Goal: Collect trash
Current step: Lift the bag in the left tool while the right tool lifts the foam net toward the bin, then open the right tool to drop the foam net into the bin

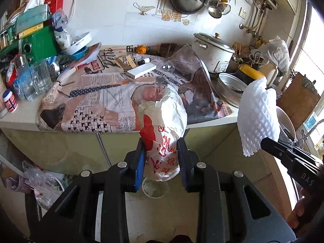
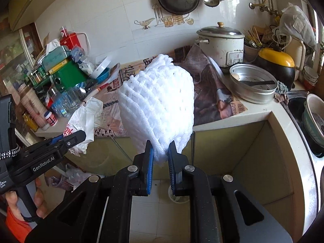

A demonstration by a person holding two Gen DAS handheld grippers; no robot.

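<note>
My left gripper [image 1: 161, 144] is shut on a crumpled white paper bag with red print [image 1: 164, 121], held in the air in front of the counter. The same bag [image 2: 86, 119] shows at the left of the right wrist view, in the left gripper [image 2: 79, 135]. My right gripper [image 2: 160, 144] is shut on a white foam fruit net [image 2: 158, 105], which stands up above its fingers. In the left wrist view that foam net [image 1: 258, 117] hangs at the right, pinched by the right gripper [image 1: 263, 141]. Both grippers point down toward the floor before the cabinets.
The counter [image 1: 20, 119] is spread with newspaper [image 1: 97, 105] and bears a white box [image 1: 141, 70], glasses [image 1: 40, 77], a green box [image 1: 40, 42], a rice cooker [image 1: 212, 50] and a metal pan [image 2: 253, 85]. A sink [image 2: 307, 125] lies right. A small white cup [image 1: 155, 189] and a plastic bag [image 1: 40, 180] sit on the floor.
</note>
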